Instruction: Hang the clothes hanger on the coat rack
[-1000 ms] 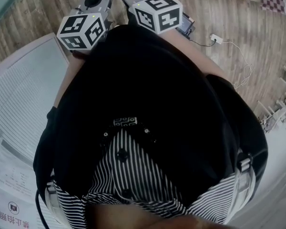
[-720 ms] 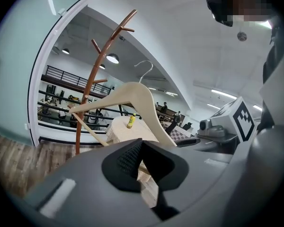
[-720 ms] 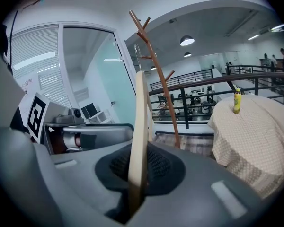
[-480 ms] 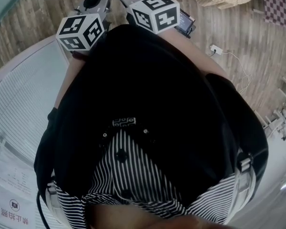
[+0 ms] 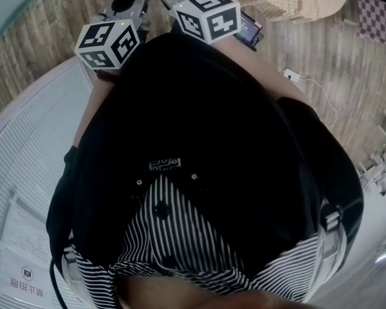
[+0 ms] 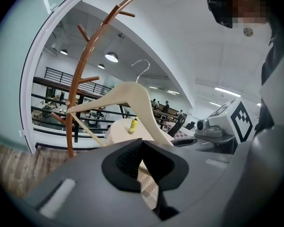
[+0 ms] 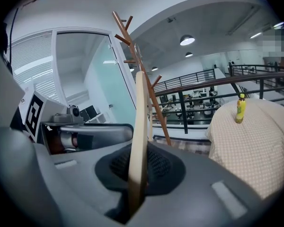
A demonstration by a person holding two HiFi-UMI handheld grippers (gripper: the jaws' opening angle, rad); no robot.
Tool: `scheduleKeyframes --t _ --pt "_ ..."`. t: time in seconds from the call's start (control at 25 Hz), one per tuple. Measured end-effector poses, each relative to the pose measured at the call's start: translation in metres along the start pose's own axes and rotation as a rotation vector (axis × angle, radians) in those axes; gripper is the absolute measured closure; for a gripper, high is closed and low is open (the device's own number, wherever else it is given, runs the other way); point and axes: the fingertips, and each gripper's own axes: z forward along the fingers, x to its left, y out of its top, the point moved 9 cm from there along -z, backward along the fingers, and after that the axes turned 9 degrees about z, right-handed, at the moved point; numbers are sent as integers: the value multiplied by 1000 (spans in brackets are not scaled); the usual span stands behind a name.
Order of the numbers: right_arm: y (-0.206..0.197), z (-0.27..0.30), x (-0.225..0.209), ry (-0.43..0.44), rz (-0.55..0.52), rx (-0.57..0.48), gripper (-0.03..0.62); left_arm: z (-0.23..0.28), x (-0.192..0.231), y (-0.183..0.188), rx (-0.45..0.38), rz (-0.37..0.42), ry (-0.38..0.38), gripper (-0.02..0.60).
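As things stand, right gripper (image 7: 137,174): jaws pinched on the clothes hanger (image 7: 139,122), which runs edge-on straight up between the pads.
left gripper (image 6: 143,161): clamped on the hanger's other shoulder, I think. The pads hide the contact a bit, but the wood goes right in between them.
hanger: not on the rack yet, held up in the air by both grippers, metal hook (image 6: 142,69) poking up top and free.
coat rack (image 6: 80,74): ahead, well apart from the hanger, nothing on the branches I can see.
table (image 7: 260,160): further back, checked cloth, yellow bottle (image 7: 240,109) near its far edge.
step: looks like carrying the hanger over to the rack.
next: get close, raise the hook over a branch, lower it on, then let go.
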Motion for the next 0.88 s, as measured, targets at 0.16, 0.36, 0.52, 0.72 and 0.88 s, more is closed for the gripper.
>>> scheduleKeyframes --t 0.16,0.36,0.52,0.72,0.88 --pt "21 6 -27 16 5 4 569 31 4 15 12 9 0 578" --pt "49 14 -60 34 11 6 569 69 11 35 21 16 15 577" --pt "69 18 -88 50 14 7 569 100 14 49 23 18 29 577" --pt "90 23 -122 70 17 13 569 135 17 62 30 19 49 577" --pt "97 29 -145 87 21 20 569 159 19 63 40 7 66 577"
